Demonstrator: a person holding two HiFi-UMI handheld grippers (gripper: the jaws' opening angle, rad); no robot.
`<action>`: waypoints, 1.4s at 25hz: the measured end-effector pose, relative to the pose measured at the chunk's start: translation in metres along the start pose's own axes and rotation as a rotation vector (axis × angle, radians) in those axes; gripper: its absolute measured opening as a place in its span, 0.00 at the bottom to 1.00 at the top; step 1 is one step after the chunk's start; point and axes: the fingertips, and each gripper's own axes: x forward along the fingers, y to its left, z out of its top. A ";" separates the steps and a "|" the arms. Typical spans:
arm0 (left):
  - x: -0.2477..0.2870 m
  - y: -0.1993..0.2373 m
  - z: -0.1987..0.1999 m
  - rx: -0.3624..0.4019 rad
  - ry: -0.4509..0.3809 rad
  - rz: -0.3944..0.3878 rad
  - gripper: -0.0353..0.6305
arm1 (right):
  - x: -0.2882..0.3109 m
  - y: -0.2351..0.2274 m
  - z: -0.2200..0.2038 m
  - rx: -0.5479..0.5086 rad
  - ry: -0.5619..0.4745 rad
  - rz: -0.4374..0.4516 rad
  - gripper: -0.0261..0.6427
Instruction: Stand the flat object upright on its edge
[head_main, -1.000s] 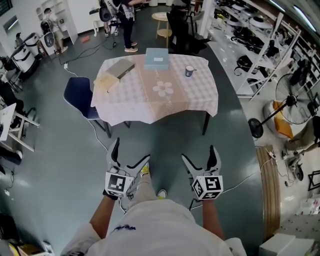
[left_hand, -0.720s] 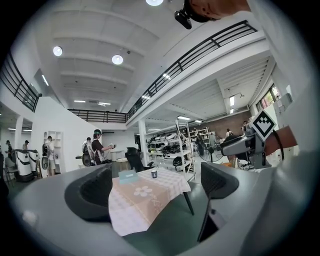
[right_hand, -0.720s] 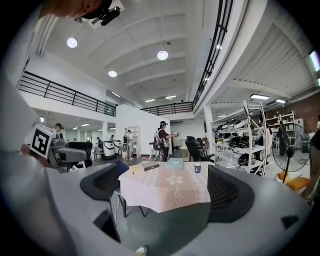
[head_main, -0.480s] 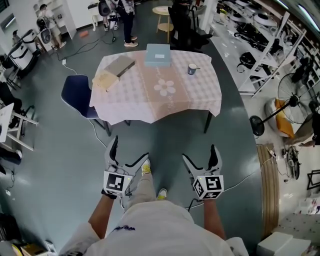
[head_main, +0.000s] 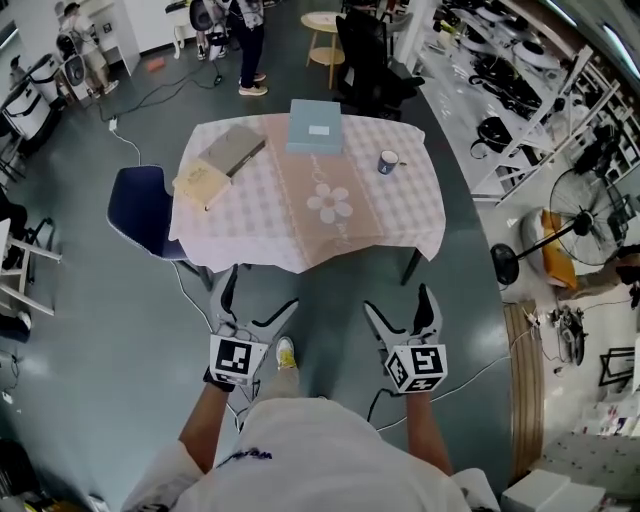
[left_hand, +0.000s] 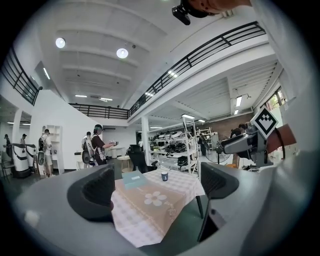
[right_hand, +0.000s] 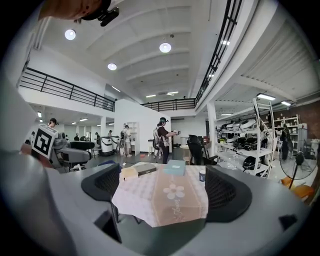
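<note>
A table (head_main: 400, 225) under a checked cloth stands ahead of me. On it lie a flat light-blue box (head_main: 313, 126) at the far edge, a flat grey box (head_main: 236, 149) and a tan book (head_main: 201, 183) at the left. The left gripper view shows the blue box (left_hand: 134, 178) too, and the right gripper view shows the blue box (right_hand: 175, 168) and the grey box (right_hand: 145, 168). My left gripper (head_main: 262, 292) and right gripper (head_main: 397, 302) are both open and empty. They hang over the floor, short of the table's near edge.
A small mug (head_main: 388, 161) sits on the table's right side. A blue chair (head_main: 140, 210) stands at the table's left. Metal shelves (head_main: 520, 80) and a floor fan (head_main: 560, 225) are to the right. A cable (head_main: 480, 365) lies on the floor, and people stand beyond the table.
The table has come closer and sits lower in the head view. Both grippers stay open and keep their place in front of the body.
</note>
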 end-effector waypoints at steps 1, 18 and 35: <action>0.008 0.010 0.002 -0.003 -0.005 -0.004 0.86 | 0.013 0.001 0.005 0.003 0.000 -0.001 0.83; 0.122 0.105 -0.017 -0.038 0.012 -0.103 0.85 | 0.156 -0.018 0.025 -0.012 0.037 -0.066 0.78; 0.348 0.138 -0.047 -0.044 0.168 -0.034 0.85 | 0.362 -0.150 0.022 0.031 0.096 0.094 0.76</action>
